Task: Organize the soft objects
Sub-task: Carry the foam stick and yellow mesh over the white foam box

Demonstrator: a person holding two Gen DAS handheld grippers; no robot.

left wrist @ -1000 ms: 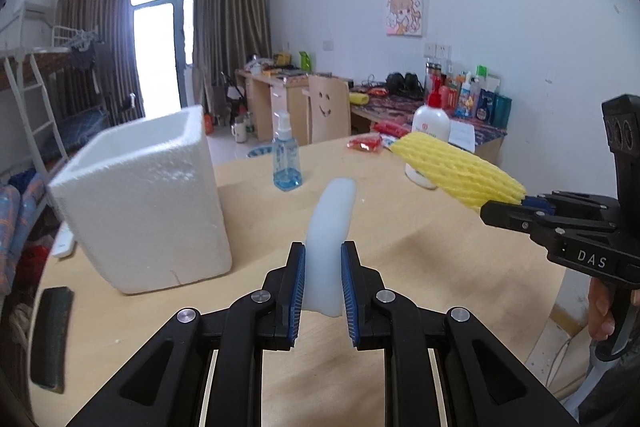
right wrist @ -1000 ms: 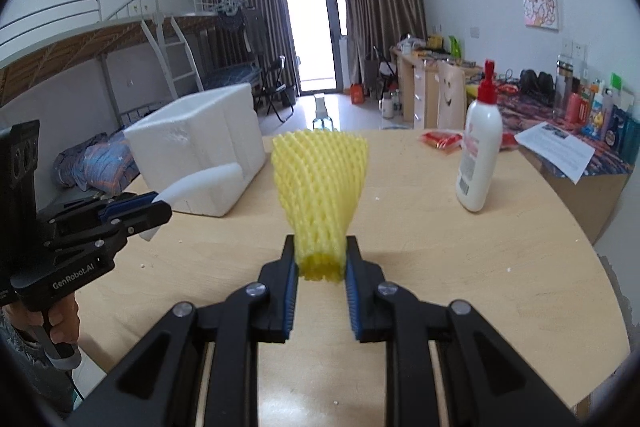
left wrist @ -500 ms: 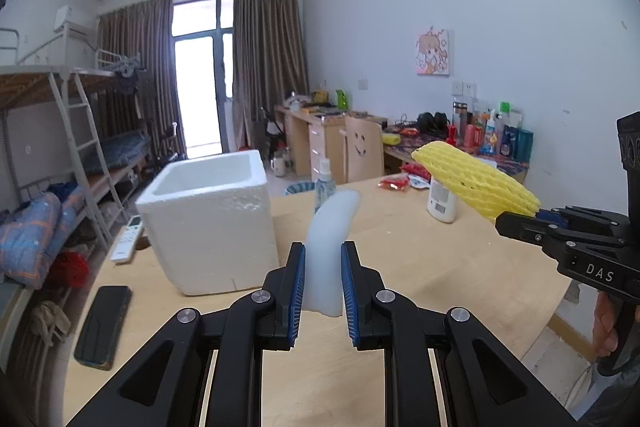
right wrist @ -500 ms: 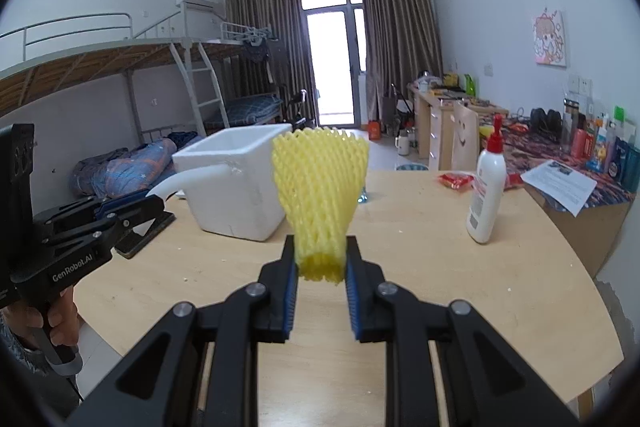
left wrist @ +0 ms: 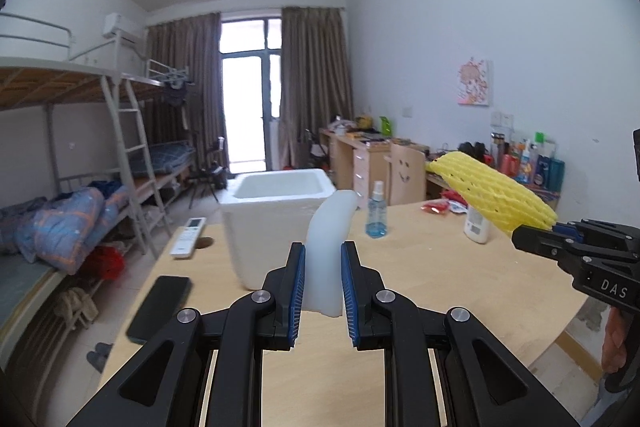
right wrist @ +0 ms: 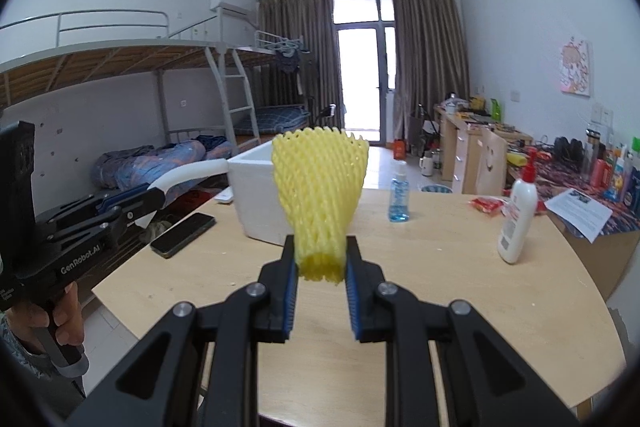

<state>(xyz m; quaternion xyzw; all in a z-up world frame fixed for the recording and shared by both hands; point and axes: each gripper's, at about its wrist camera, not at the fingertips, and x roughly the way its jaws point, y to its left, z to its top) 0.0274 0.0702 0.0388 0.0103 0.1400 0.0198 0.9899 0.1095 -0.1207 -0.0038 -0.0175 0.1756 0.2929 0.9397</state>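
Left tongs (left wrist: 320,287) clamped on smooth curved white foam (left wrist: 328,235), right tongs (right wrist: 321,281) on yellow mesh sleeve (right wrist: 320,187).

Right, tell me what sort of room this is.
Most likely a student dormitory room: metal bunk beds with a ladder line one wall, cluttered study desks stand near the balcony door, and toiletry bottles crowd a side shelf.

White foam strip (left wrist: 328,227) hides part of the foam box (left wrist: 260,227) front
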